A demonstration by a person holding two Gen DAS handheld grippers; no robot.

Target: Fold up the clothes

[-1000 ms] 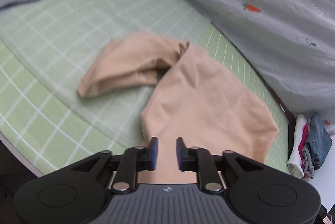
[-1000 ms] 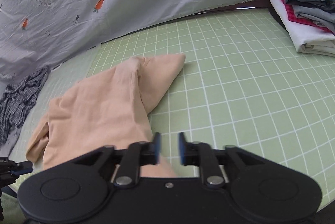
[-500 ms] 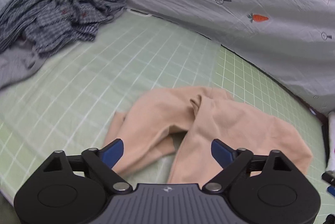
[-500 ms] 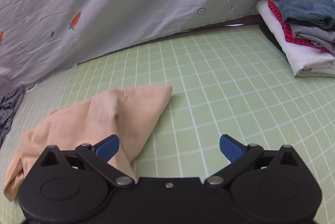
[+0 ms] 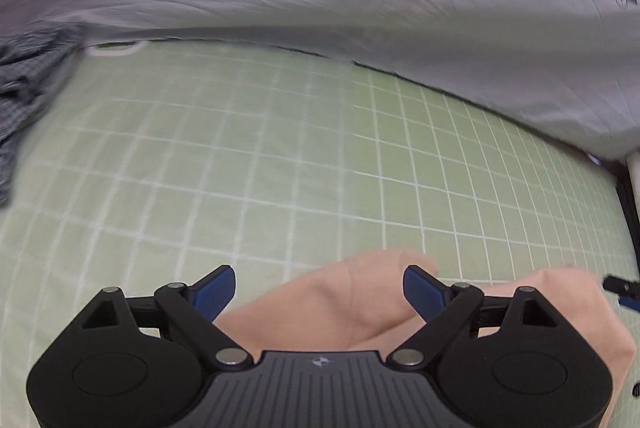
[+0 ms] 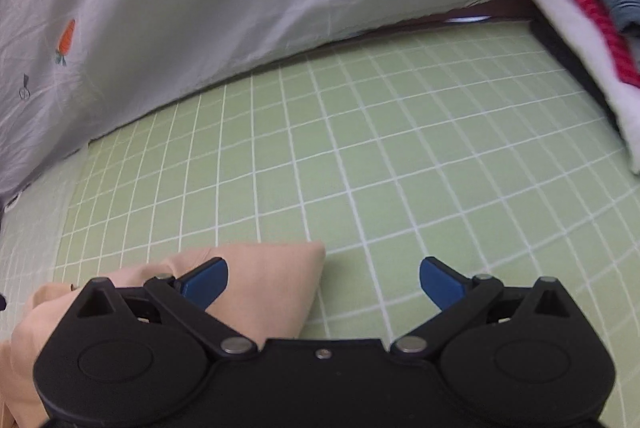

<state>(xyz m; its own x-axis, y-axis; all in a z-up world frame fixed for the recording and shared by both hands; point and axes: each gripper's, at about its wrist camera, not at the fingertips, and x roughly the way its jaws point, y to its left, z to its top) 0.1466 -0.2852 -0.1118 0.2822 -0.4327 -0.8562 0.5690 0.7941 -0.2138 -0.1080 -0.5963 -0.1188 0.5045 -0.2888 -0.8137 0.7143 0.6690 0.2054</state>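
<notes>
While both claws stand spread wide with nothing between their blue pads, the peach garment (image 5: 360,308) lies slack on the green checked sheet (image 5: 280,156), low in both views and partly hidden behind the claw bodies. The left claw (image 5: 319,288) hangs over the garment's far edge, where two soft lobes of cloth meet at a crease; no pad presses on it. The right claw (image 6: 323,282) hangs beside the garment's pointed corner (image 6: 308,256), which reaches just under its left pad, while its right pad is over bare sheet. Beyond the garment the sheet runs clear to a grey carrot-print cover (image 6: 200,8) that rises along its far side. To the garment's right, at the sheet's edge, sits a stack of folded clothes (image 6: 592,0); to its left lies a rumpled checked shirt (image 5: 28,88). The garment looks only partly folded, so the step in hand is likely to take a fresh hold for the next fold. To do it well, each claw should come down on a clean edge or corner, pinch all layers together rather than the top one alone, and lift evenly so the thin cloth does not sag or twist between them. Blur in both views makes finer wrinkles hard to read.
</notes>
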